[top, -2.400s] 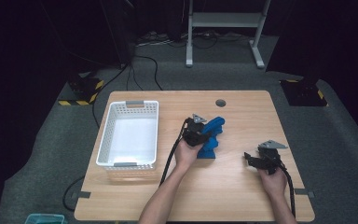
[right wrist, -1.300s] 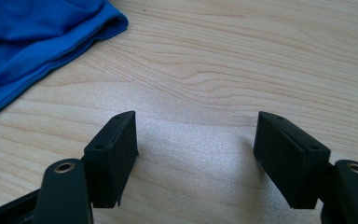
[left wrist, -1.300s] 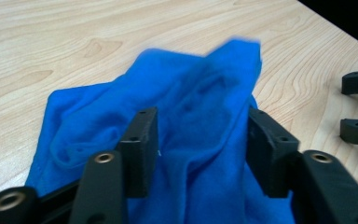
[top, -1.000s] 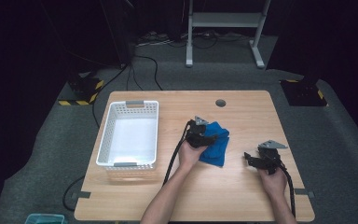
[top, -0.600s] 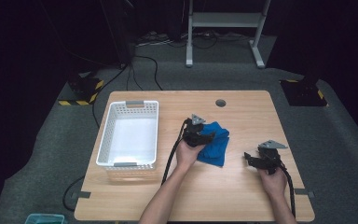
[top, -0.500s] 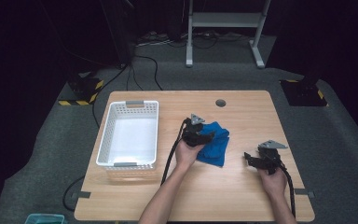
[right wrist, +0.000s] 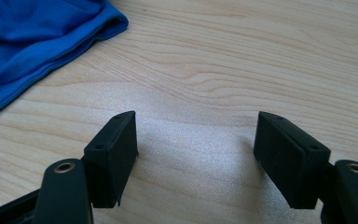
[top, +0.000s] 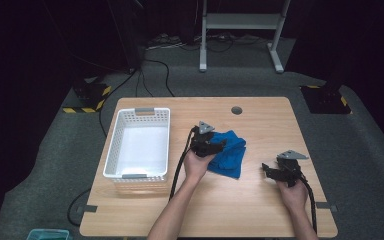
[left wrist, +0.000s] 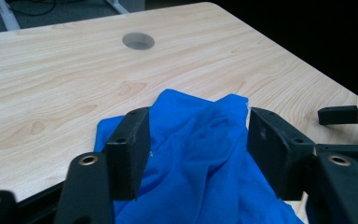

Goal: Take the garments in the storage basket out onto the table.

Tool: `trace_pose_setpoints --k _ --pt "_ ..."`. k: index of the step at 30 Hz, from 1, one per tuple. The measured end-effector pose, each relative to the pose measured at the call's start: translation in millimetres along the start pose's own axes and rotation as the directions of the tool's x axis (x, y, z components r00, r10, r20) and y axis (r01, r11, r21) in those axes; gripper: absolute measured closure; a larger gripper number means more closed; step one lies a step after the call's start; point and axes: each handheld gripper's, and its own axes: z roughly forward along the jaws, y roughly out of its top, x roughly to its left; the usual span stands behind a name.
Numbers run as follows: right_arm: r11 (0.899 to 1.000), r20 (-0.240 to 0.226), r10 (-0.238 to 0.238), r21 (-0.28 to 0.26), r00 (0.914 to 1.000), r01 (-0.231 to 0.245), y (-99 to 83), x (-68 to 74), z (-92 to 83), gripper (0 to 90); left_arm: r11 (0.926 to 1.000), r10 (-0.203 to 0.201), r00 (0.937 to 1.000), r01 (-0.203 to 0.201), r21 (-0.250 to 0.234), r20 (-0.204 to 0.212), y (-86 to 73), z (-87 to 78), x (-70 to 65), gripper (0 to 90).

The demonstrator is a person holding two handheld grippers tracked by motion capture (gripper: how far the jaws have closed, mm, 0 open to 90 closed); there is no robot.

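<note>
A crumpled blue cloth [top: 231, 154] lies on the wooden table [top: 260, 215] near its middle. My left gripper [top: 220, 146] hovers over the cloth's left part. In the left gripper view its jaws stand wide apart, with the blue cloth [left wrist: 200, 158] heaped between them, and the left gripper [left wrist: 198, 126] is open. My right gripper [top: 266, 170] rests low at the table's right side, a little right of the cloth. In the right gripper view the right gripper [right wrist: 196, 135] is open over bare wood, and the cloth's folded edge [right wrist: 32, 37] lies at the upper left.
A white plastic basket [top: 111, 150] with nothing in it stands on the left part of the table. A round cable hole [top: 236, 110] sits near the far edge. Beyond the table are dark floor, cables and a metal stand [top: 240, 30].
The cloth, bunched up narrow at the left gripper 2.4 s ago, now lies wider and flatter on the table. The left gripper barely moved over it. The right gripper stayed put.
</note>
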Motion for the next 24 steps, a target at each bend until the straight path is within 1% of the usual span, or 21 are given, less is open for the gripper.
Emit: trace_pose_setpoints --k 7,10,17,18,24 --pt "1.0 0.0 0.0 0.0 1.0 0.0 0.0 0.0 0.0 30.4 0.9998 0.011 0.9998 -0.011 -0.016 -0.019 -1.2 -10.3 2.3 41.0" --pt "1.0 0.0 0.0 0.0 1.0 0.0 0.0 0.0 0.0 30.3 0.9999 0.01 0.9997 -0.01 -0.012 -0.021 -2.5 -12.2 4.0 41.0" --pt "1.0 0.0 0.0 0.0 1.0 0.0 0.0 0.0 0.0 30.4 0.9998 0.008 0.9997 -0.009 -0.019 -0.025 -4.6 -19.9 5.8 41.2" --pt "1.0 0.0 0.001 0.0 1.0 -0.001 0.0 0.0 0.0 30.4 0.9997 0.016 0.9994 -0.016 -0.016 -0.031 -4.5 -21.9 6.0 41.3" --pt "1.0 0.0 0.0 0.0 1.0 0.0 0.0 0.0 0.0 30.3 0.9995 0.023 0.9989 -0.024 -0.021 -0.041 -5.2 -27.7 6.3 42.7"
